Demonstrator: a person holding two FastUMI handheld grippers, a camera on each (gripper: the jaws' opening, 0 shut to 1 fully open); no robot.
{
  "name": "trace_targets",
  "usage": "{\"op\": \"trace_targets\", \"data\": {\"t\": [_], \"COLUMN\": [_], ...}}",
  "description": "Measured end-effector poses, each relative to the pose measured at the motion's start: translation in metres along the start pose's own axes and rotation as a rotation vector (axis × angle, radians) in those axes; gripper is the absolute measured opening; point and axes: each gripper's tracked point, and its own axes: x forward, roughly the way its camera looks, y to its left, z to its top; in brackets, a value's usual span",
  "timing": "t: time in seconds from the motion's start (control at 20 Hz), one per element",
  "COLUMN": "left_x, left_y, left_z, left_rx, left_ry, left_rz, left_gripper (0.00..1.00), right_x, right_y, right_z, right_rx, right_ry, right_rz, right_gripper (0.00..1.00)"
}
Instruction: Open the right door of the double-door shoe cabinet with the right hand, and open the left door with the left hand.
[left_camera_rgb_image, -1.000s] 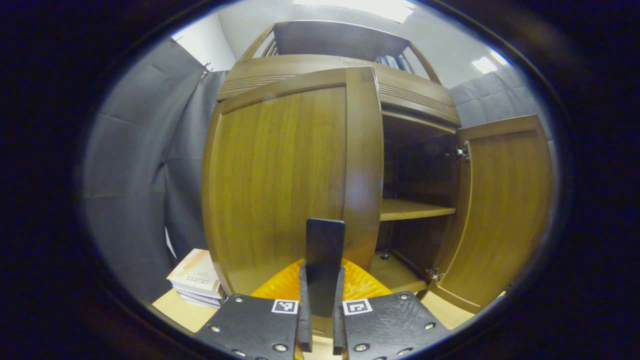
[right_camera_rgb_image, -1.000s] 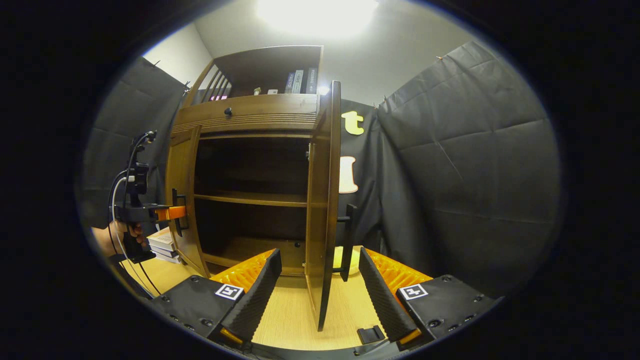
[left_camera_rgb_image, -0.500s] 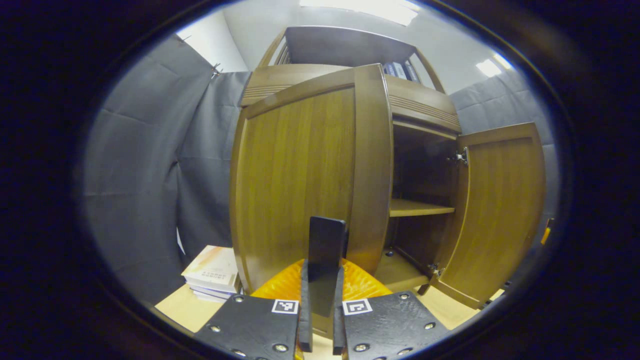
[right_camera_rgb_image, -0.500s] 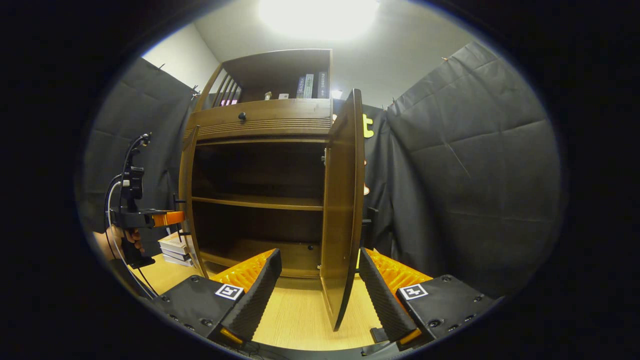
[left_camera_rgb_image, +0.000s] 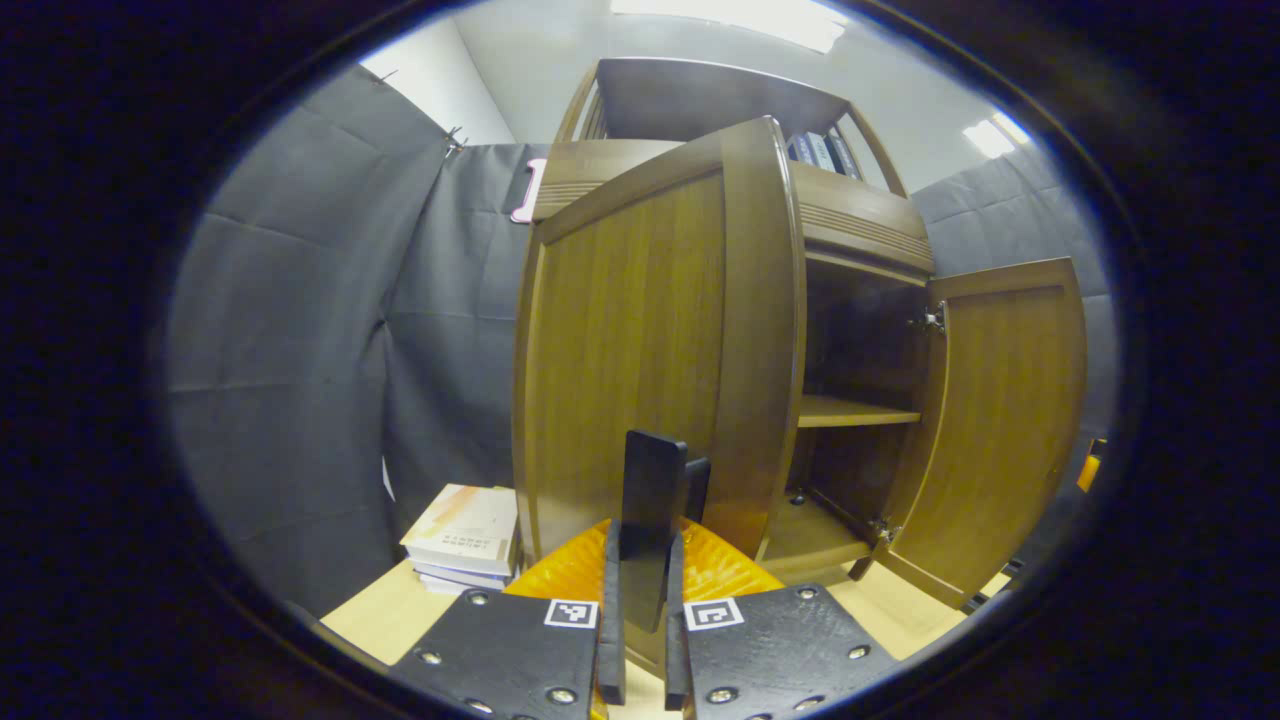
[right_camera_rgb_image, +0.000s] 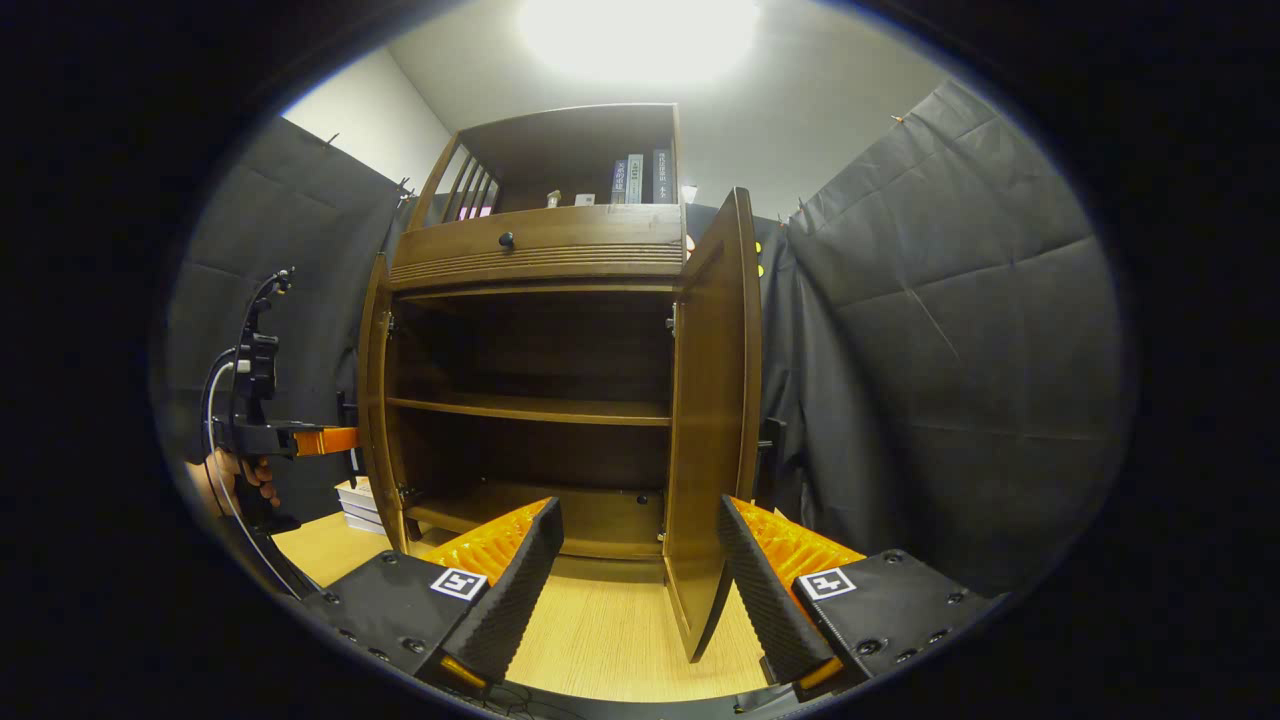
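Note:
The wooden shoe cabinet (right_camera_rgb_image: 540, 250) stands on a light table with both doors swung out. In the left gripper view, my left gripper (left_camera_rgb_image: 640, 532) is shut on the upright black handle (left_camera_rgb_image: 655, 480) of the left door (left_camera_rgb_image: 640, 350). Farther right in that view, the right door (left_camera_rgb_image: 1000, 430) hangs wide open. In the right gripper view, my right gripper (right_camera_rgb_image: 638, 505) is open and holds nothing. The right door (right_camera_rgb_image: 715, 400) stands just beyond its right finger, apart from it. The left gripper (right_camera_rgb_image: 300, 440) and a hand (right_camera_rgb_image: 240, 478) sit beside the left door (right_camera_rgb_image: 372, 400), which is seen edge-on.
Inside the cabinet a shelf (right_camera_rgb_image: 530, 408) shows with nothing visible on it. A drawer knob (right_camera_rgb_image: 506, 240) and upright books (right_camera_rgb_image: 635, 178) sit above. A stack of books (left_camera_rgb_image: 465, 540) lies on the table (right_camera_rgb_image: 620, 640) left of the cabinet. Black cloth walls close both sides.
The left door has swung further open with my left gripper on its handle. The right door has opened wider, and my right gripper has drawn back from it.

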Motion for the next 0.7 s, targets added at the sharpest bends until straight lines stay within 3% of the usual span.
{"op": "trace_targets", "data": {"t": [0.7], "left_x": [-0.038], "left_y": [0.085], "left_z": [0.0], "left_rx": [0.023], "left_ry": [-0.002], "left_rz": [0.147], "left_gripper": [0.15], "right_x": [0.004], "right_y": [0.027], "right_z": [-0.004], "right_rx": [0.001], "right_ry": [-0.003], "right_rz": [0.083], "right_gripper": [0.97]}}
